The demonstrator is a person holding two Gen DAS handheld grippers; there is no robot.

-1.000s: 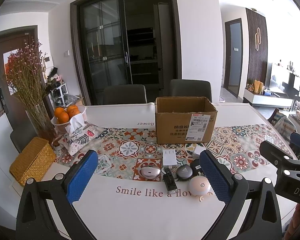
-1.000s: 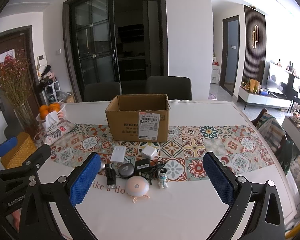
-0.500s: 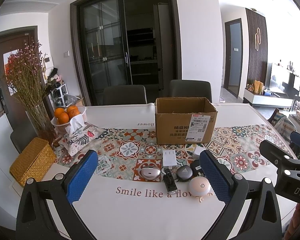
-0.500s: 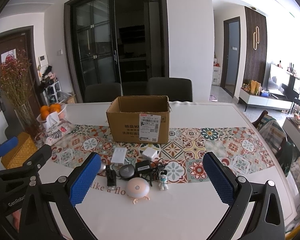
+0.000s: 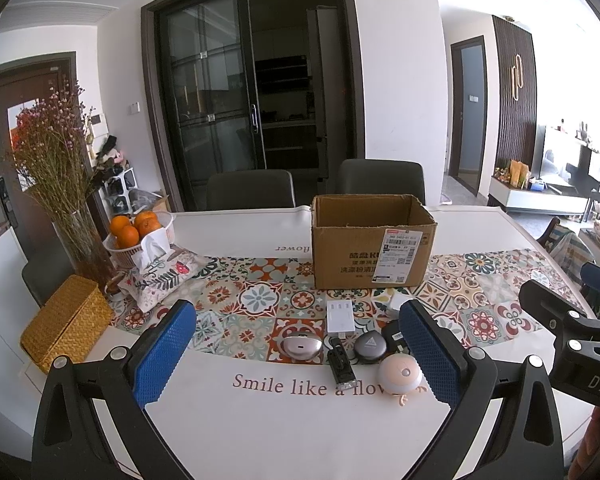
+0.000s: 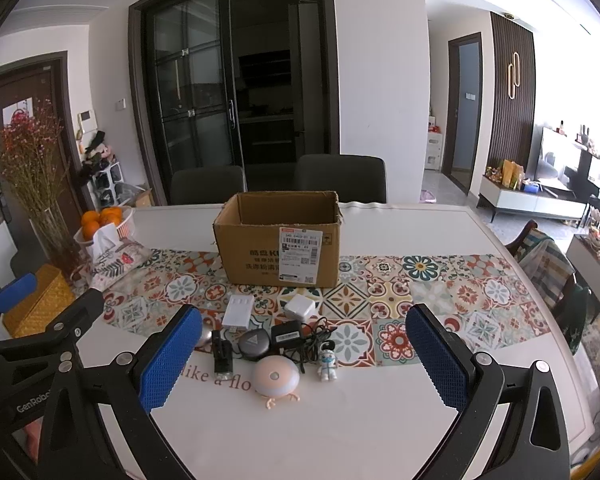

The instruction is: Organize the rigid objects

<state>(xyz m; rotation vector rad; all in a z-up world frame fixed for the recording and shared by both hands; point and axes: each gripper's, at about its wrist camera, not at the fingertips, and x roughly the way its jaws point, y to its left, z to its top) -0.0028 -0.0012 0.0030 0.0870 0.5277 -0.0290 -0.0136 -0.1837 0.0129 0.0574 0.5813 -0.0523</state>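
Nothing grabbed yet. Left gripper point(image 5: 298, 356) and right gripper point(image 6: 300, 356) both hover above the table point(image 6: 340, 432), jaws wide apart and empty. The small gadgets, including a pink round night light point(image 6: 276, 377), a white charger point(image 6: 300, 306) and a toy figure point(image 6: 327, 361), sit clustered at 6 o'clock of the open cardboard box point(image 6: 278, 238), probably staged for dropping in.

Inside of cardboard box point(image 6: 278, 248) hidden behind its front wall. Silver oval case point(image 6: 205, 336) mostly covered by left finger point(image 6: 168, 360) of right gripper point(image 6: 304, 356). Small white charger point(image 5: 398, 301) partly masked by a blue pad point(image 5: 430, 356). Box label print too small to read. Table lettering cut short.
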